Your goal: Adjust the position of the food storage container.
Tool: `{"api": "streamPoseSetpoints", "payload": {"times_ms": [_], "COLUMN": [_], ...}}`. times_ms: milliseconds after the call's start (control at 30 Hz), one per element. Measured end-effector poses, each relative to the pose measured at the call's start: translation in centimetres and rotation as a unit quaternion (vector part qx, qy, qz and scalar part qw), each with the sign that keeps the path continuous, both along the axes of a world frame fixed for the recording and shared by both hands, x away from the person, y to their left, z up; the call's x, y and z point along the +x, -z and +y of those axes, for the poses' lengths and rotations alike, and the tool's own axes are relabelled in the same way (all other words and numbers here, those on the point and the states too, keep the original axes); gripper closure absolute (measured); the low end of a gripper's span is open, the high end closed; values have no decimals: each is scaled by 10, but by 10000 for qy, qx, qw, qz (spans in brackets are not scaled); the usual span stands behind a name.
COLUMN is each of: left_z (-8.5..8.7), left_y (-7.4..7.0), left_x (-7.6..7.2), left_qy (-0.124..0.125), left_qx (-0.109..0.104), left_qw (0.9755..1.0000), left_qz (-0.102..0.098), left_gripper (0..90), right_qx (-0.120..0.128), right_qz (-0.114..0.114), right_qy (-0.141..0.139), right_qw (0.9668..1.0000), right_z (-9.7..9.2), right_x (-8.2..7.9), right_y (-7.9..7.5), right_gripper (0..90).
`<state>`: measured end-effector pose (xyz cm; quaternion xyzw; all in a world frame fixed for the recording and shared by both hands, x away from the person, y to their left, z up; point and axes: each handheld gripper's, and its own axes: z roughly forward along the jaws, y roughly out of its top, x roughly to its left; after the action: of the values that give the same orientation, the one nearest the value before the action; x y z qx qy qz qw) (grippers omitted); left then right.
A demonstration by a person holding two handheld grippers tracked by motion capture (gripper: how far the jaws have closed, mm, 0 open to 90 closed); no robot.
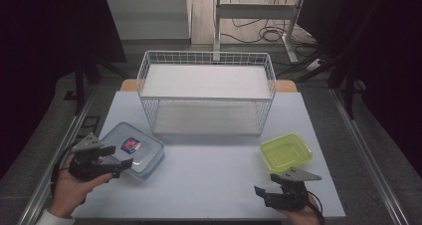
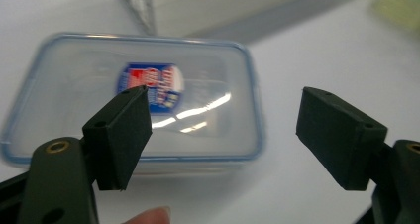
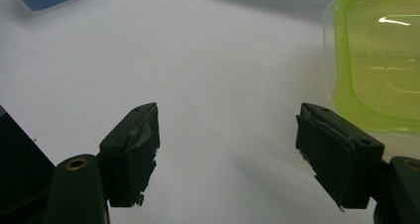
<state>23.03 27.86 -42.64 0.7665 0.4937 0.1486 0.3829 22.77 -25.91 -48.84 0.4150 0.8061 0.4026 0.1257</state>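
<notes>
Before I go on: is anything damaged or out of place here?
Yes: the right gripper has worn pads, with torn, ragged edges on both. The lidded container and green container sit flat and intact on the table.

You can see one label: a blue, red and white sticker (image 2: 151, 86) on the lid of the clear container (image 2: 74, 85) with the blue rim. Its lettering is too blurred to read in the left gripper view and too small in the high view. Nothing else carries legible text.
</notes>
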Motion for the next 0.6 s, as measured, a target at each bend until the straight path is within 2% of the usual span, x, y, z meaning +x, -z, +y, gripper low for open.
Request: {"api": "streamPoseSetpoints", "payload": {"times_ms": [33, 67, 100, 133, 167, 300, 367, 467, 500, 600], "left_z": [9, 9, 19, 19, 30, 41, 54, 62, 71, 77], "left_y": [-2, -2, -3, -3, -4, -4, -3, -1, 2, 6], "left_x": [8, 8, 16, 16, 26, 38, 52, 60, 70, 77], "left_qy": [-99, -99, -210, -210, -302, -437, -567, -671, -804, -905], "left_qx": [-27, -27, -101, -101, -74, 28, 126, 164, 147, 131], "left_qw": [9999, 9999, 9997, 9997, 9994, 9988, 9979, 9971, 9958, 9946], "left_qz": [32, 32, 92, 92, 144, 215, 281, 333, 411, 493], "left_gripper": [229, 235, 243, 250, 257, 296, 345, 385, 441, 510], "right_qx": [-12, -12, -14, -14, 7, -11, -11, -7, -10, -17], "right_qz": [-8, -8, -3, -3, -20, -3, -7, -5, -5, -8], "right_qy": [-5, -5, 7, 7, 19, 14, 7, 7, 6, 6], "right_qw": [10000, 10000, 10000, 10000, 10000, 10000, 10000, 10000, 10000, 10000], "right_z": [0, 0, -1, -1, -1, -1, 0, 0, 0, 0], "right_x": [-1, -1, -2, -2, -2, -2, -1, -1, -1, -1], "right_y": [0, 0, -1, -1, -1, -1, 0, 0, 0, 0], "right_gripper": [249, 249, 249, 249, 249, 249, 249, 249, 249, 249]}}
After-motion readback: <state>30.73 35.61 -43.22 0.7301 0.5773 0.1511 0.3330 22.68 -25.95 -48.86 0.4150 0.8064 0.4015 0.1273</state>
